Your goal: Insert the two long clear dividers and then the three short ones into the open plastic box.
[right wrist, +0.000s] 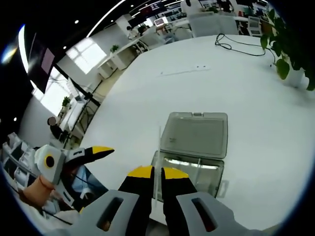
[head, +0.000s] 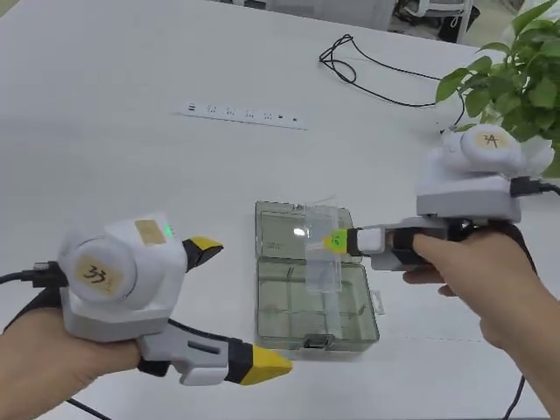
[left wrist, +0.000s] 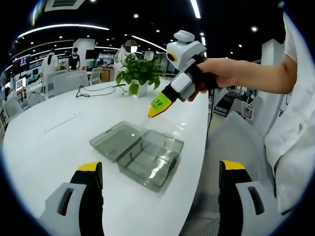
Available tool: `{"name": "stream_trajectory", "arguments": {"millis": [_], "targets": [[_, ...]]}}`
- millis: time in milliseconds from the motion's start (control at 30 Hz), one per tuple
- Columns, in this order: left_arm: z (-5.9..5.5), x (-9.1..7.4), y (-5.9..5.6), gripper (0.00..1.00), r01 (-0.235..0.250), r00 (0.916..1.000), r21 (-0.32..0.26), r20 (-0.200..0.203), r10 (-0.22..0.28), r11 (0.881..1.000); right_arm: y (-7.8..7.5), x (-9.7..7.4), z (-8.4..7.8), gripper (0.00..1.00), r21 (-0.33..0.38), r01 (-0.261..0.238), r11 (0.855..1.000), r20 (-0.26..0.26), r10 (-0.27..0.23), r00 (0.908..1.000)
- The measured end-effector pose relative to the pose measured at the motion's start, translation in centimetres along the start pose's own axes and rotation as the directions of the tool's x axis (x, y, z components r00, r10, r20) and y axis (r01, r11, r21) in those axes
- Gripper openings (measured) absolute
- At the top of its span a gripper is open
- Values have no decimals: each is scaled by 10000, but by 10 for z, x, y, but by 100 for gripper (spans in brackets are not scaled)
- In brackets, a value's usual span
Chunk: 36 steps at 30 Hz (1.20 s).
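Clear divider [head: 322, 254] is held above the open plastic box [head: 262, 306], gripped from 3 o'clock by your right gripper [head: 338, 242], jaws clamped on the sheet. Box sits mid-table, with its lid [head: 280, 229] laid flat at 12 o'clock. Left gripper [head: 242, 304] waits at 8 o'clock, jaws wide apart. Keep the sheet upright, square it to the walls and lower it straight. Slots look faint, so go slowly.
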<state>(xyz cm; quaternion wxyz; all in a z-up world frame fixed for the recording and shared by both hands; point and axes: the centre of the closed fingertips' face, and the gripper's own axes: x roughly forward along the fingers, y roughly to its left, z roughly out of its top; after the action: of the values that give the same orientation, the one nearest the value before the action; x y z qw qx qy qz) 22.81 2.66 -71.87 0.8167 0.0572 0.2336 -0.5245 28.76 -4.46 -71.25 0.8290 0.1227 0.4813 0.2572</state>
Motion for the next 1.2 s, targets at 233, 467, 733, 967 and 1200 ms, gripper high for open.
{"name": "stream_trajectory", "arguments": {"millis": [233,467,733,967,1200], "targets": [[-9,1,0,100,306,9992,238,-257,-300,9992,-7,15,-17,7,995,507,9937,-1047,-402,9937],[-10,3,-1,100,530,9985,187,-150,-527,9984,-16,27,-36,7,1152,937,9889,-1875,-710,9797],[-13,3,-2,100,653,9979,-3,1,-653,9979,-21,36,-45,7,1570,1229,9799,-2360,-836,9682],[-14,3,1,100,646,9979,-96,30,-646,9979,-26,40,-50,7,1614,1393,9770,-2612,-939,9607],[-13,4,1,99,662,9978,-224,116,-660,9976,-35,46,-50,7,1540,1614,9748,-2760,-1144,9543]]}}
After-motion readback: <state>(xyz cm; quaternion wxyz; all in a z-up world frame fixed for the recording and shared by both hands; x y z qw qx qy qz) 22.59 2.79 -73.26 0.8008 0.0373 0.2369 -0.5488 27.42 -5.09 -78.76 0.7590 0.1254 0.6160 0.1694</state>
